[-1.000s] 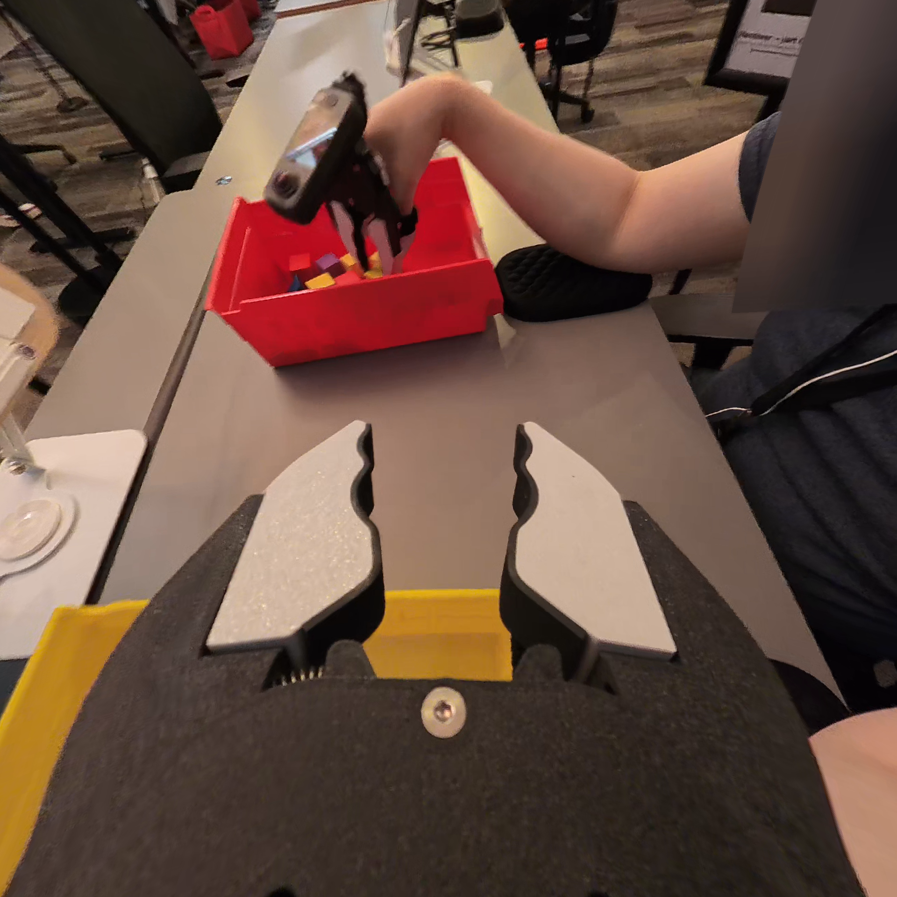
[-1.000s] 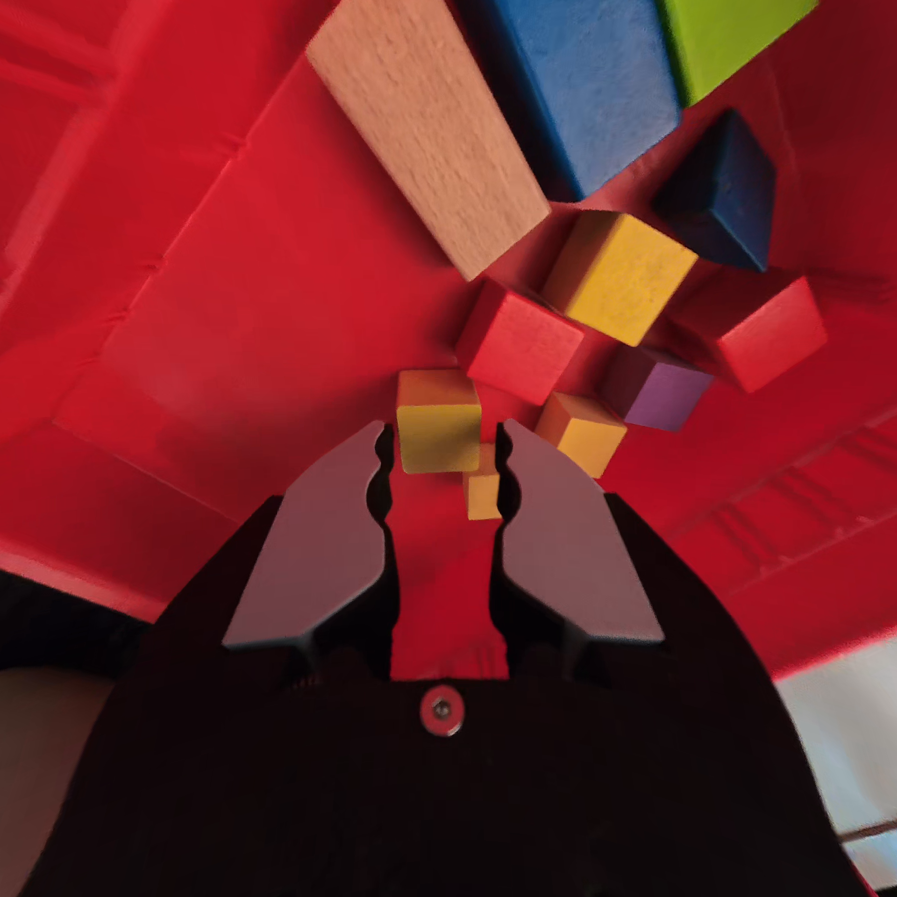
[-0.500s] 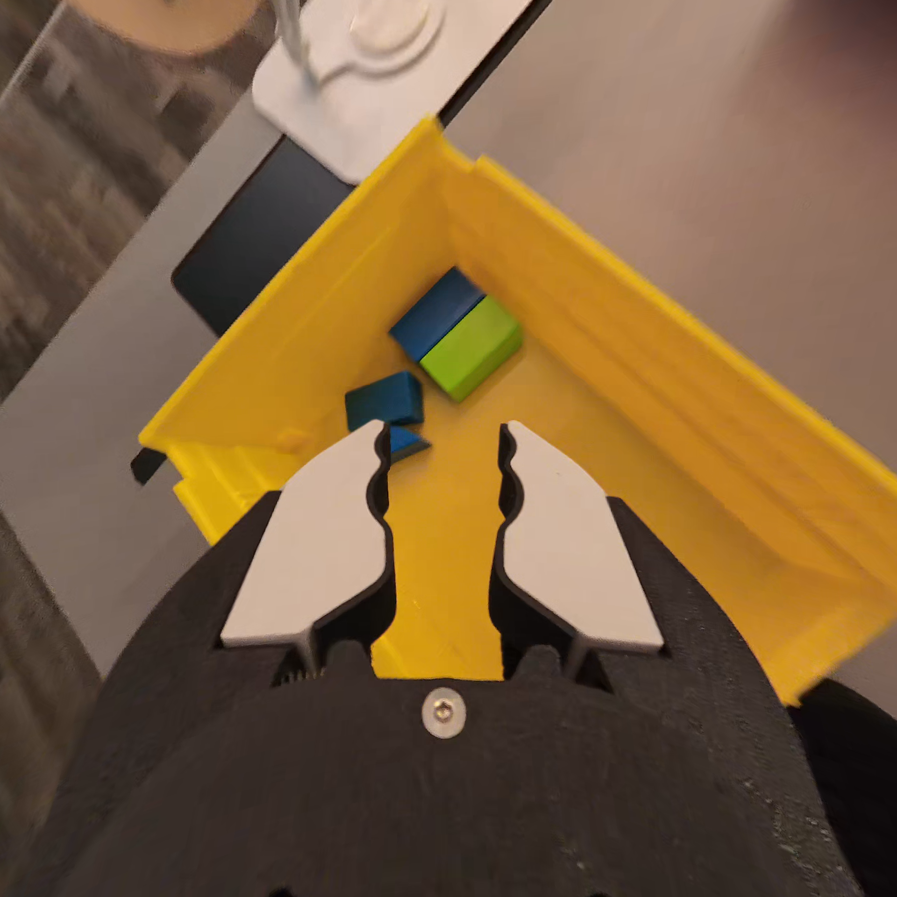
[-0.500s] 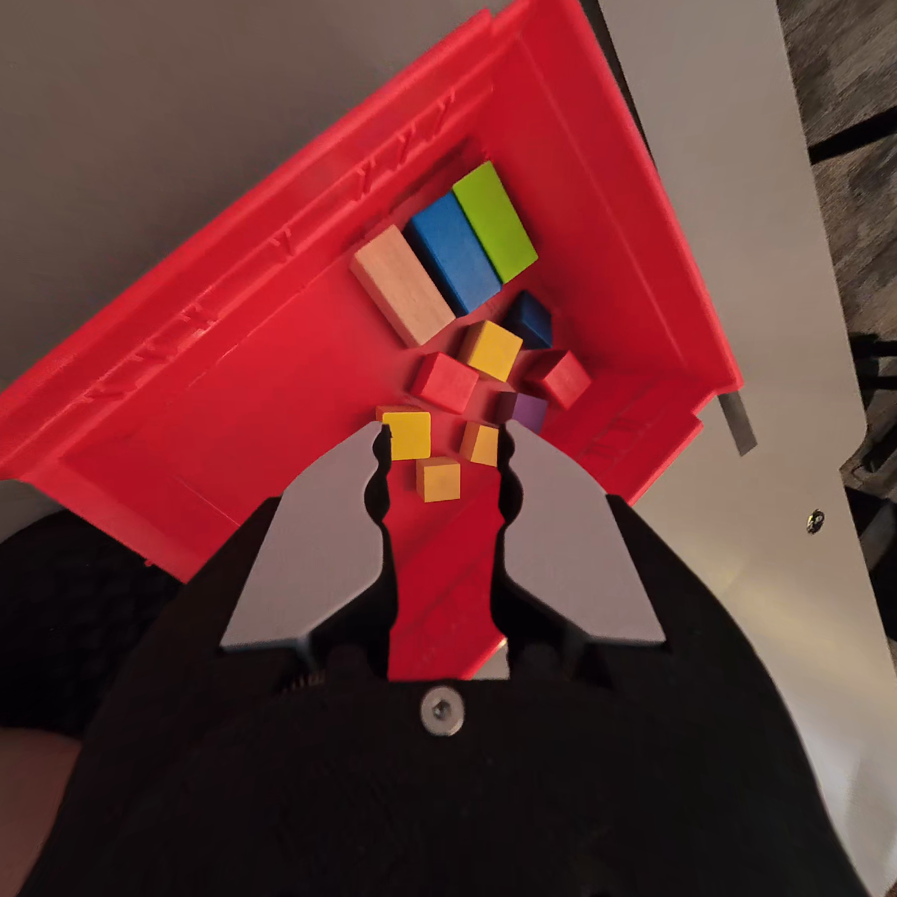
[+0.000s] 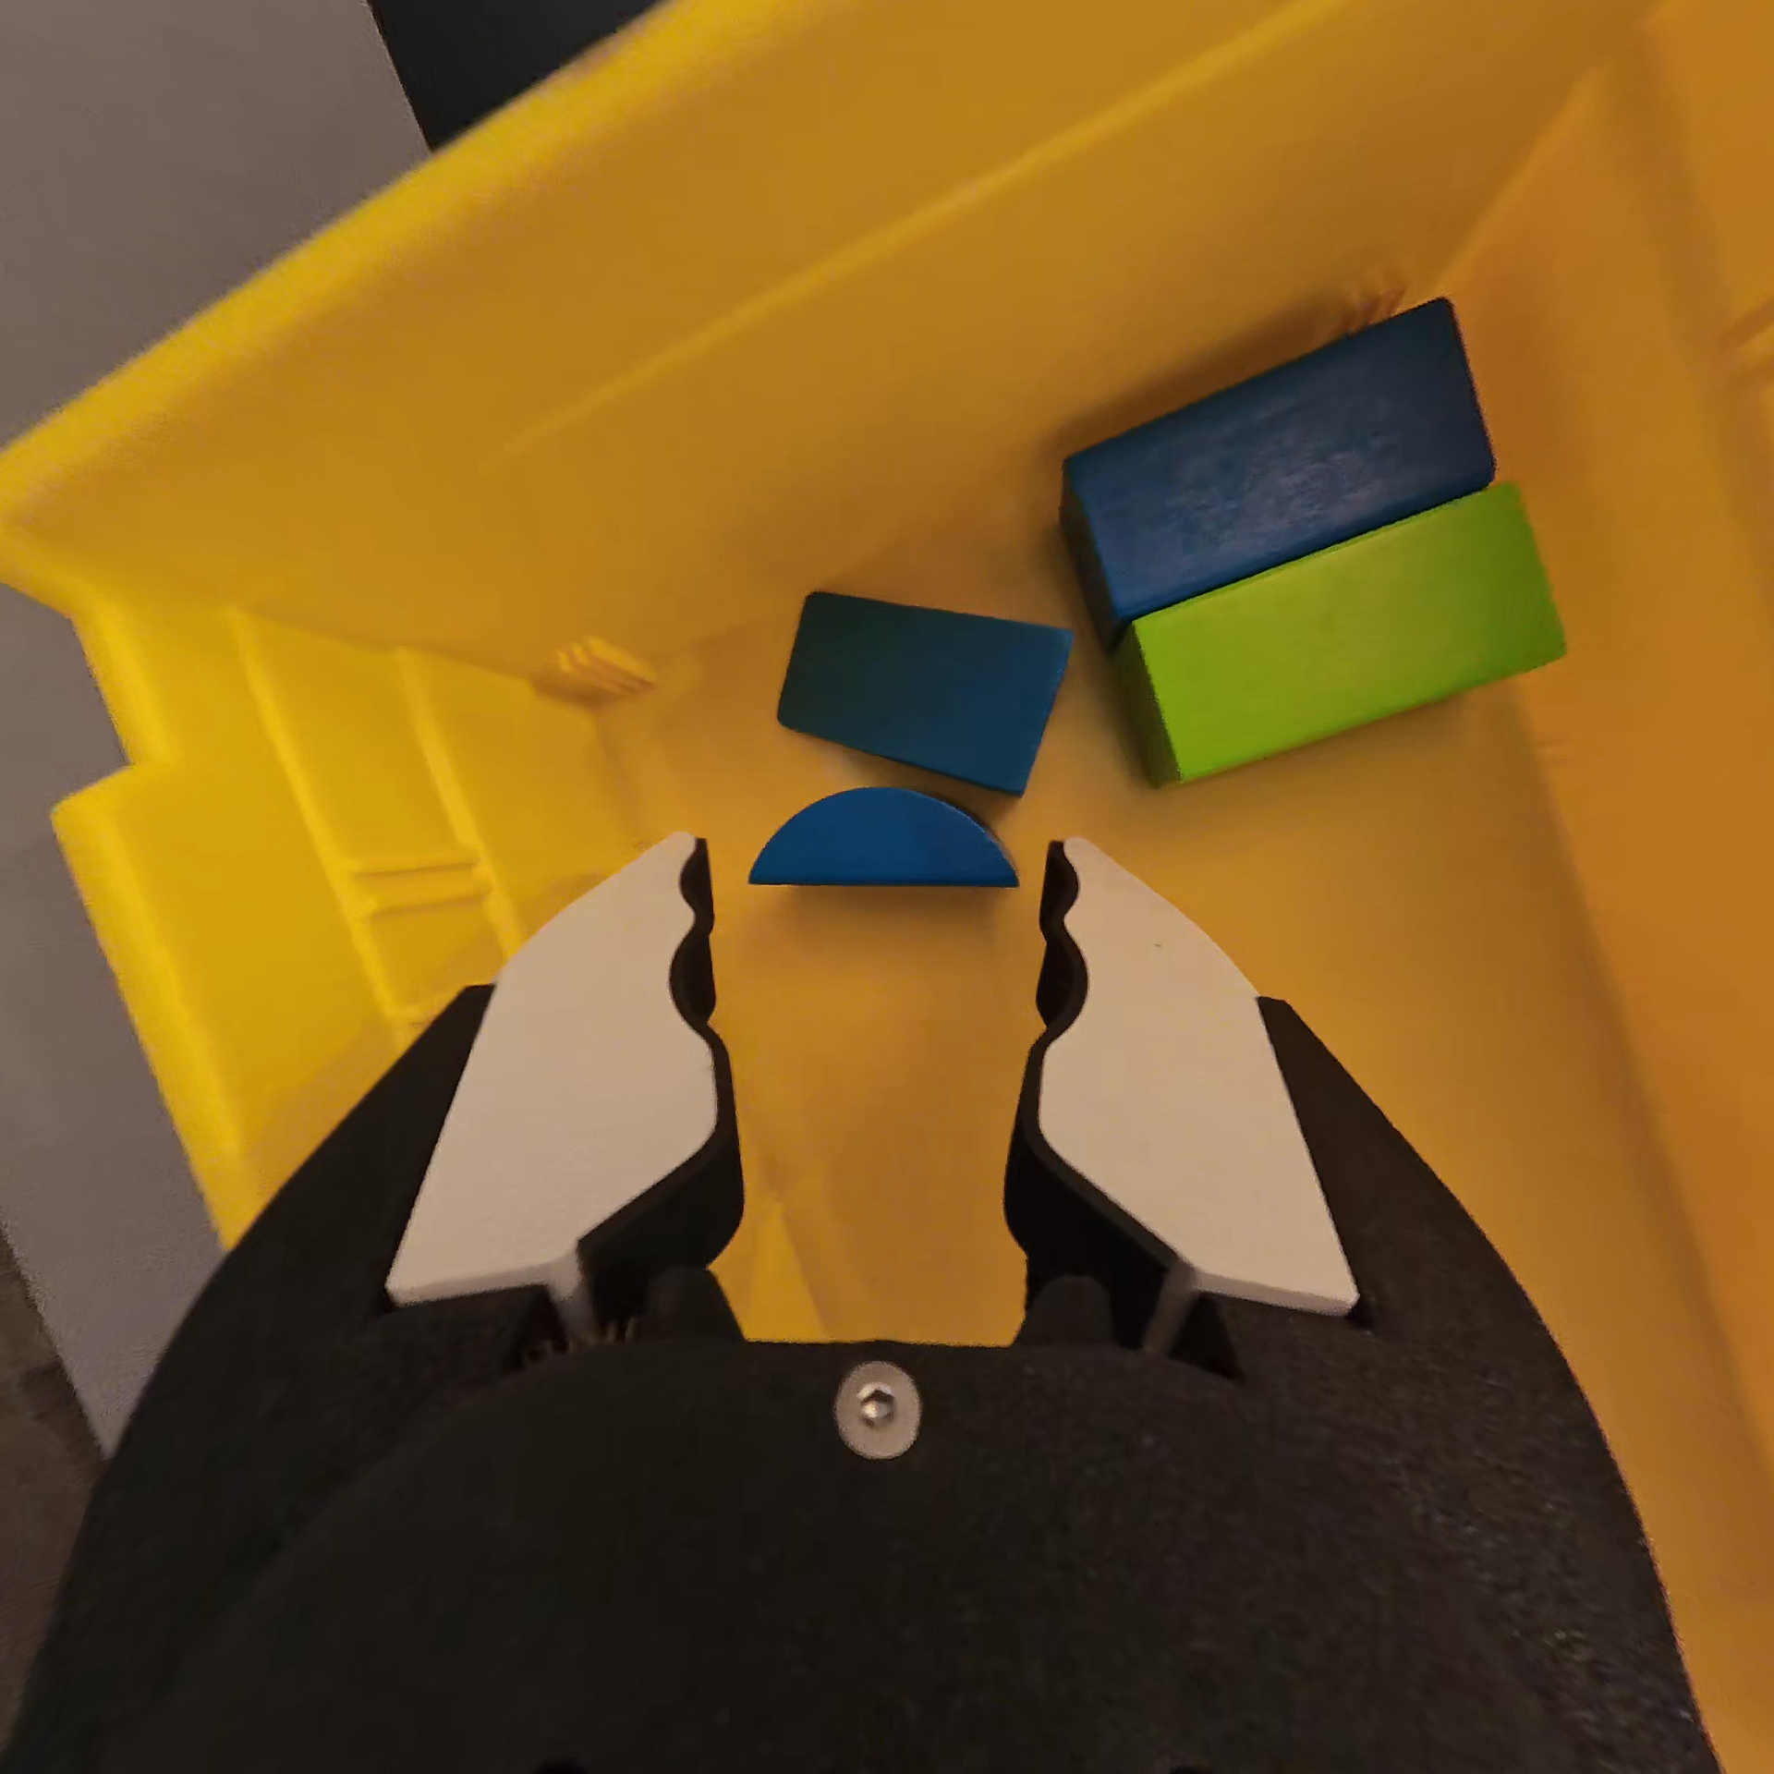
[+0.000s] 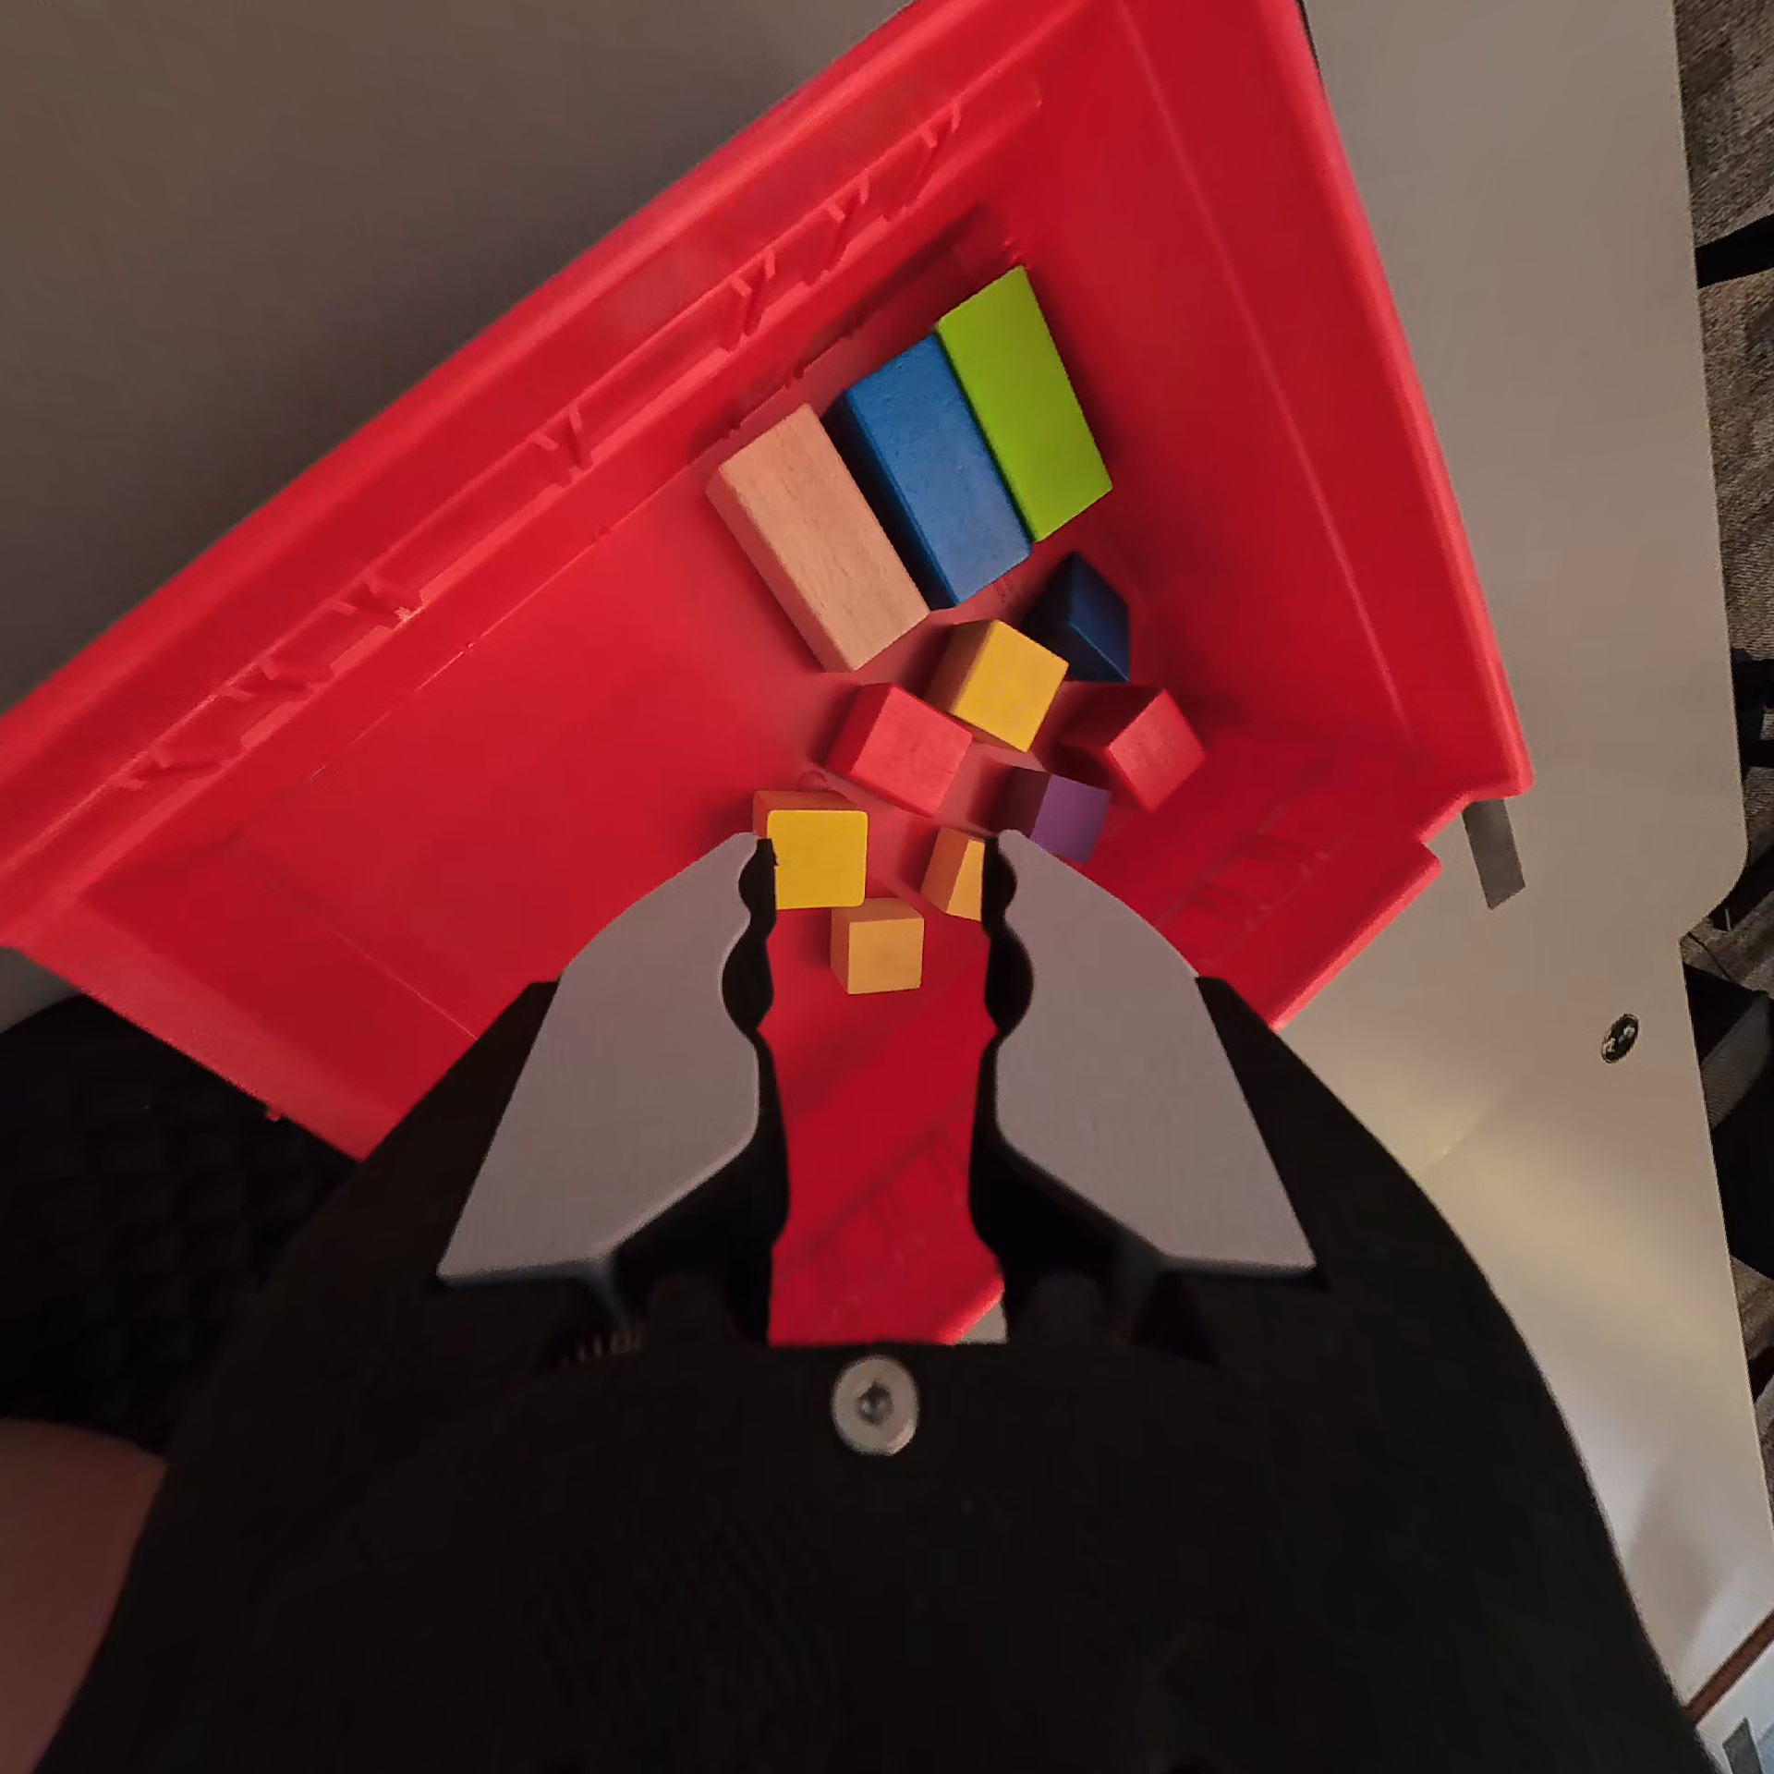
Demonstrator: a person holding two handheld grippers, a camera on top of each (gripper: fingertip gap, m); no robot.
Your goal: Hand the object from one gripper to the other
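In the left wrist view my left gripper is open inside a yellow bin. A blue half-round block lies on the bin floor just past the fingertips, with a gap to each pad. A dark blue flat block, a blue long block and a green long block lie beyond. In the right wrist view my right gripper is open above a red bin. It holds nothing. A yellow cube and orange cubes lie on the bin floor below the fingertips.
The red bin also holds a bare wooden block, a blue block, a green block, red cubes and a purple cube. A grey table lies around it. A black pad lies at the left.
My left gripper swung down from the table into the yellow bin, closed in on the blue half-round block and opened wider. My right gripper rose out of the red bin, empty.
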